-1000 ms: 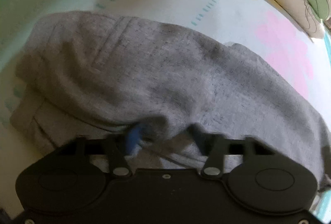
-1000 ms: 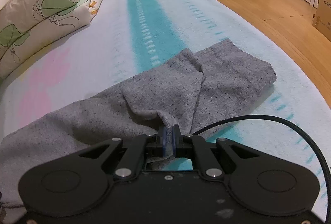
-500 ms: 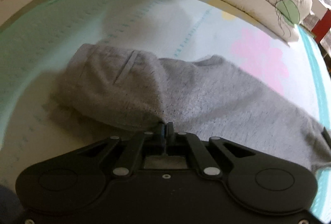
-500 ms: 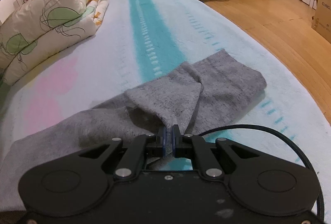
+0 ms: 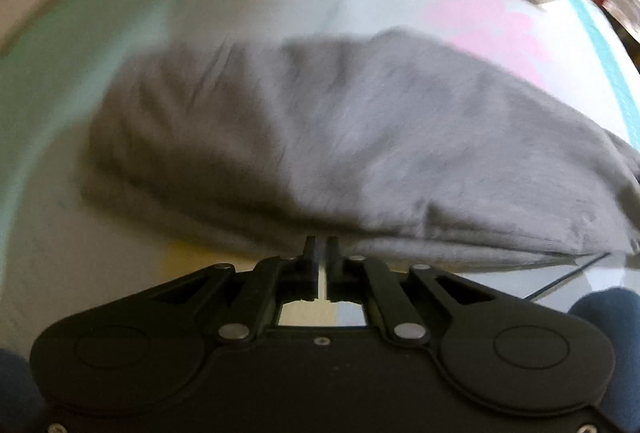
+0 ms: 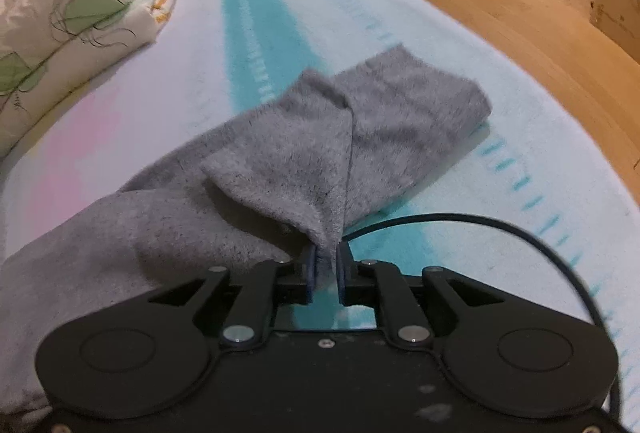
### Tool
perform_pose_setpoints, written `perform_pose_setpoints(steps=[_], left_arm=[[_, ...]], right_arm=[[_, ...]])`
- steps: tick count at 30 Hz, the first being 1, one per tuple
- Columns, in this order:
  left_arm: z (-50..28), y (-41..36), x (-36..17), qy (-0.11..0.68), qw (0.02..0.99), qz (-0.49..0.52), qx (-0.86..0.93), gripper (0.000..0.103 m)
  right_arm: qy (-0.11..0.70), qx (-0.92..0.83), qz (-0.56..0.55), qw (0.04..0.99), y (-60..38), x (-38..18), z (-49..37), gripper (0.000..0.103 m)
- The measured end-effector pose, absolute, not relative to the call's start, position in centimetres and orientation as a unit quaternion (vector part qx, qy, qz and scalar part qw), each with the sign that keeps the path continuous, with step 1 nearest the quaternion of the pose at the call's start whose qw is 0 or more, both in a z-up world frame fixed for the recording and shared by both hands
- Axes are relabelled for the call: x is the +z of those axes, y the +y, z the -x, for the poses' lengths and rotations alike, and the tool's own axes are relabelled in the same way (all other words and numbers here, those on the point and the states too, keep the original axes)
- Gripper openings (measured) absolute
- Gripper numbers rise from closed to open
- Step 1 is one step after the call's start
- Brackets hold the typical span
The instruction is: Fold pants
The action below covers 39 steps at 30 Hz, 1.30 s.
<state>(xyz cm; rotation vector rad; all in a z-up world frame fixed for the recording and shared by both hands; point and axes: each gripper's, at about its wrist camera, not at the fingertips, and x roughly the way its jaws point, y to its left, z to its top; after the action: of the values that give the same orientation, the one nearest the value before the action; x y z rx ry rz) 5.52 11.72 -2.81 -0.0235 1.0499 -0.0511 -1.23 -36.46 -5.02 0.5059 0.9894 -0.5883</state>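
Now pants (image 6: pixel 312 169) sit pinched between opening right jaws.

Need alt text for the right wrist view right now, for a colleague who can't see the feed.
The right tongs are opening, a pinched fold of the grey knit pants still between their tips. The pants lie rumpled across a pale bedsheet with a teal stripe; a floral quilt is bundled at upper left, a black cable at right.

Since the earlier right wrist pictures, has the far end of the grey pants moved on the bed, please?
Yes. The far end of the grey pants has slid off the teal stripe towards the bed's floor-side edge, while the right gripper, jaws opening, has fabric between them.
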Motion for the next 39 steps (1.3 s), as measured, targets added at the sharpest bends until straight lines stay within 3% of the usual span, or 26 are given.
perform_pose_setpoints(steps=[4,9,11,12,18,26,39], left_arm=[[-6.3,9.7,-0.5,0.452,0.89,-0.031,-0.045,0.013],[-7.7,8.8,-0.5,0.455,0.888,-0.025,-0.066,0.015],[-8.1,8.1,-1.0,0.451,0.89,-0.034,-0.062,0.03],[-8.2,8.1,-1.4,0.45,0.89,-0.036,-0.059,0.033],[-9.9,7.5,-3.3,0.466,0.883,-0.03,-0.043,0.034],[-12.9,7.4,-7.9,0.528,0.848,-0.043,-0.027,0.034],[-13.3,6.0,-7.9,0.529,0.846,-0.058,-0.031,0.032]], right_arm=[[0.44,-0.294,-0.22,0.82,-36.9,-1.5,3.8,0.014],[0.398,-0.347,-0.223,0.82,-38.0,3.0,9.0,0.02],[0.389,-0.352,-0.206,0.826,-37.7,3.8,9.8,0.03],[0.395,-0.343,-0.196,0.829,-37.6,3.7,9.4,0.03],[0.37,-0.287,-0.162,0.869,-35.7,0.1,4.7,0.032],[0.385,-0.228,-0.036,0.894,-31.5,-4.7,-3.6,0.035],[0.456,-0.209,0.036,0.864,-30.1,-9.3,-10.1,0.034]])
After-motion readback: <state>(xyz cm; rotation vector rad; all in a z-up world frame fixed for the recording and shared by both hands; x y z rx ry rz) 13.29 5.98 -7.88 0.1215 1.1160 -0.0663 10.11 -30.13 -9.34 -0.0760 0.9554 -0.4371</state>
